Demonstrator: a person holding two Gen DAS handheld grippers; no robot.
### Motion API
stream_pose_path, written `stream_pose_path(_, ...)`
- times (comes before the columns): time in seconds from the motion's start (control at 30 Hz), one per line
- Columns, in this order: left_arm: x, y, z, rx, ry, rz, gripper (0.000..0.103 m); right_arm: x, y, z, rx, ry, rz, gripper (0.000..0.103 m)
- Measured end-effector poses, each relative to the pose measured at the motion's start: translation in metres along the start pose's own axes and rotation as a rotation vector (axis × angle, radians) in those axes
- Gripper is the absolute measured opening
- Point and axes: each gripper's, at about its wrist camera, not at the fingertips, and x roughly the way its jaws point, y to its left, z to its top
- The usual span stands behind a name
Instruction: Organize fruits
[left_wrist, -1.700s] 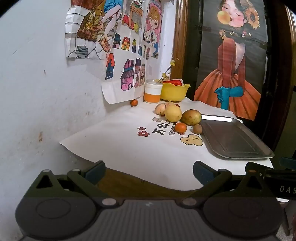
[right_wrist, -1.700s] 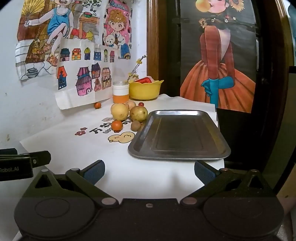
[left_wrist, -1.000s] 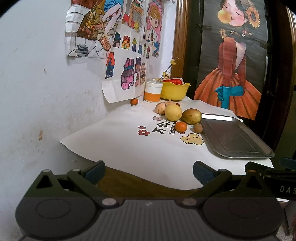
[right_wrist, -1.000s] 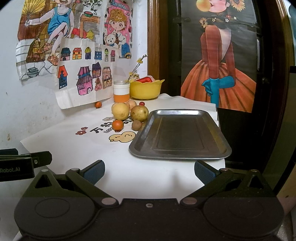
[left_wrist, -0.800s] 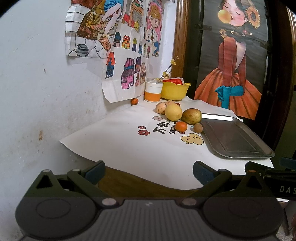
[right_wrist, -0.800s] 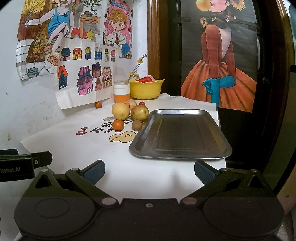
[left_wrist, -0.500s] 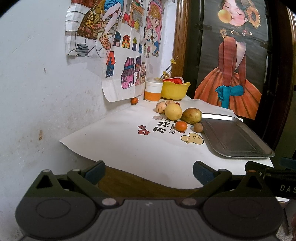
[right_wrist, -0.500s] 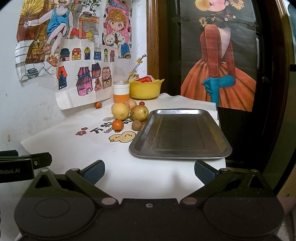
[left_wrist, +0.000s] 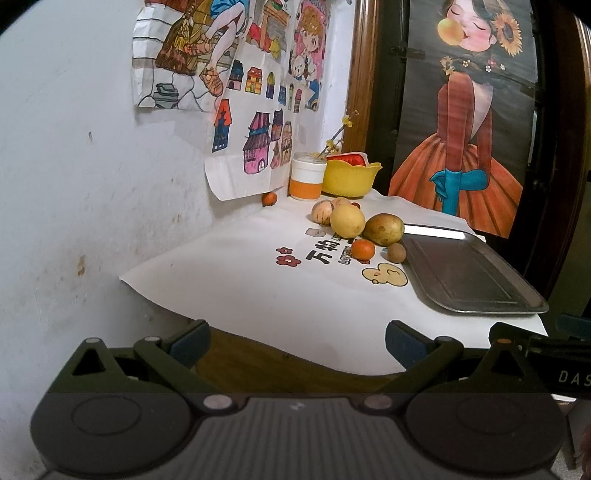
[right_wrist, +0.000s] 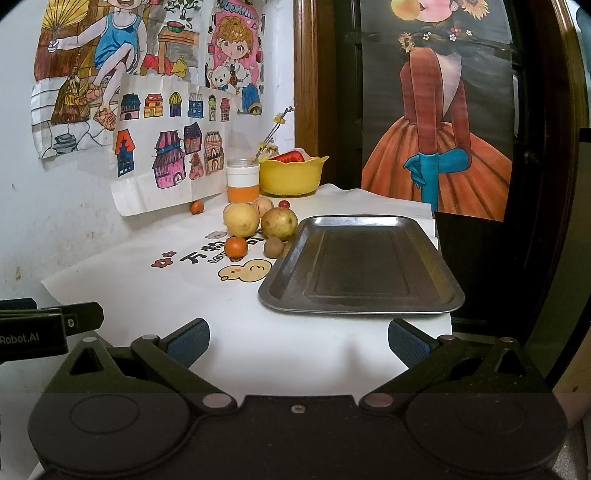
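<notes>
Both grippers hang at the near edge of the table, jaws spread wide, nothing between them: the left gripper (left_wrist: 297, 338) and the right gripper (right_wrist: 298, 338). One steel tray (right_wrist: 424, 299) lies bare at 1 o'clock from the right gripper. Just beside its left rim sit the loose fruits, seven counted: one yellow round fruit (right_wrist: 241, 219), one green-yellow mango (right_wrist: 279, 223) touching it, one peach (right_wrist: 263, 205) behind them, one small red fruit (right_wrist: 283, 204), one small orange (right_wrist: 236, 246), one brown kiwi (right_wrist: 273, 247) near the tray's edge, and one more small orange (right_wrist: 197, 207) apart at 11 o'clock by the wall. One yellow bowl (right_wrist: 291, 177) and one orange-banded cup (right_wrist: 242, 181) stand behind, at 12 o'clock.
</notes>
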Motion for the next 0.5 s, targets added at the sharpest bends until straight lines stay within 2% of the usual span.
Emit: stream_pose_path(0.5, 0.0008, 0.0012, -0.0002, -0.005, 0.010, -0.002, 0.103, 0.0000, 0.0006, -0.0005, -0.001, 0.003, 0.001, 0.102)
